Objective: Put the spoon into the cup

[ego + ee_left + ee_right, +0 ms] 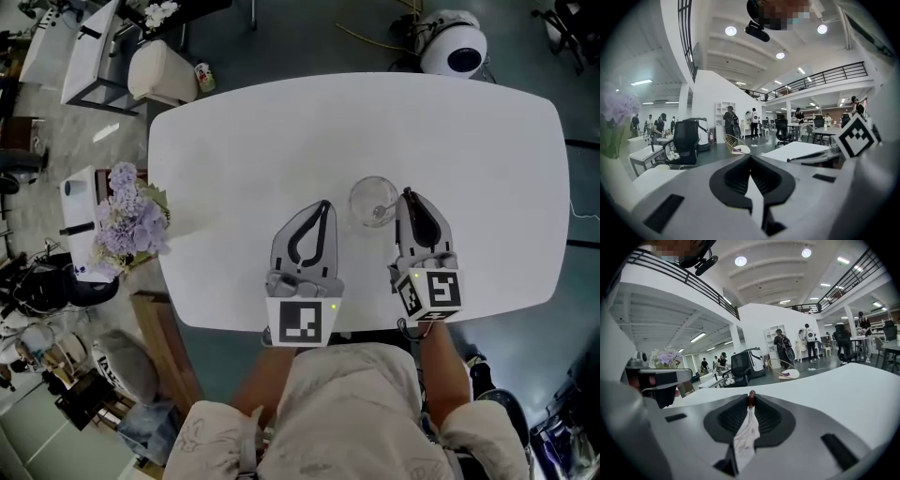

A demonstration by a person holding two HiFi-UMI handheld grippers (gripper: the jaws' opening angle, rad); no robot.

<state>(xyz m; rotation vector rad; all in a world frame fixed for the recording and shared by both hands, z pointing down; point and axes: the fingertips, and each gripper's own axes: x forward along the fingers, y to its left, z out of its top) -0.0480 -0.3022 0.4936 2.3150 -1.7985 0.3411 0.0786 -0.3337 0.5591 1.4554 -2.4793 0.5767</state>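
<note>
- The cup is a clear glass standing upright on the white table, towards the edge nearest the person.
- The spoon shows as a pale streak inside the cup, on the side facing the right gripper. I cannot tell whether it touches the bottom of the cup.
- The right gripper lies just right of the cup, with its tips at the cup's rim.
- In the right gripper view its jaws are clenched on something thin. A small brown end sticks up at the tips, and the rest of that thing is hidden behind the jaws.
- The left gripper lies just left of the cup, near it but apart from it. Its jaws are closed tip to tip and hold nothing.
- Both grippers point away from the person, one on each side of the cup. Each marker cube sits on the end farthest from the cup.
- A bunch of purple flowers stands well to the left of the cup, beside the table's left edge.
</note>
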